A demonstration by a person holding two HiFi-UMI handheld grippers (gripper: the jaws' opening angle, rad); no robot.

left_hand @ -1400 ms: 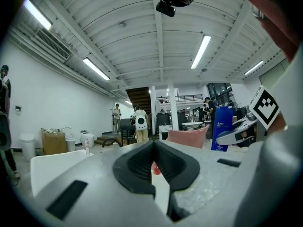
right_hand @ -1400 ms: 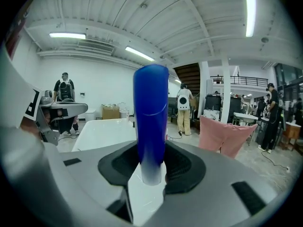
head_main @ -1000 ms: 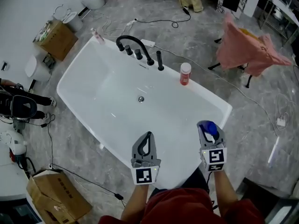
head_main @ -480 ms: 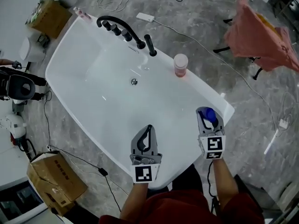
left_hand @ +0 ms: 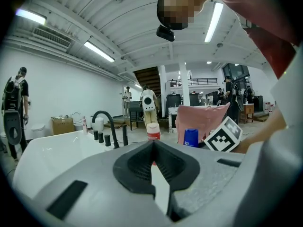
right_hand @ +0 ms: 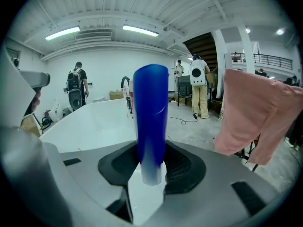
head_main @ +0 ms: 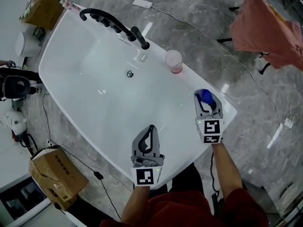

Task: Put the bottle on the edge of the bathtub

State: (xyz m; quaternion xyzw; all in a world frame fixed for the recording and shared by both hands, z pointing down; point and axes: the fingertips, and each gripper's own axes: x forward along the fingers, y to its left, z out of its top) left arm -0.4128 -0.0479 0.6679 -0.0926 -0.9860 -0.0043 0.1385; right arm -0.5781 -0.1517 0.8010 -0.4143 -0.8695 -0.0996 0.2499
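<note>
Between right tongs [right_hand: 150, 170], blue bottle [right_hand: 150, 112], long axis upright, over bathtub [head_main: 231, 111] edge

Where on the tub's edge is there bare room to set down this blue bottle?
The rim of the bathtub is bare between the red bottle and the near corner, right beside the blue bottle in the right gripper. Crowded: the far stretch with the black faucet and its handles.

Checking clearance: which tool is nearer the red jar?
Right. Right tool is just along the tub rim from the jar; left tool is farther back, at the near rim.
</note>
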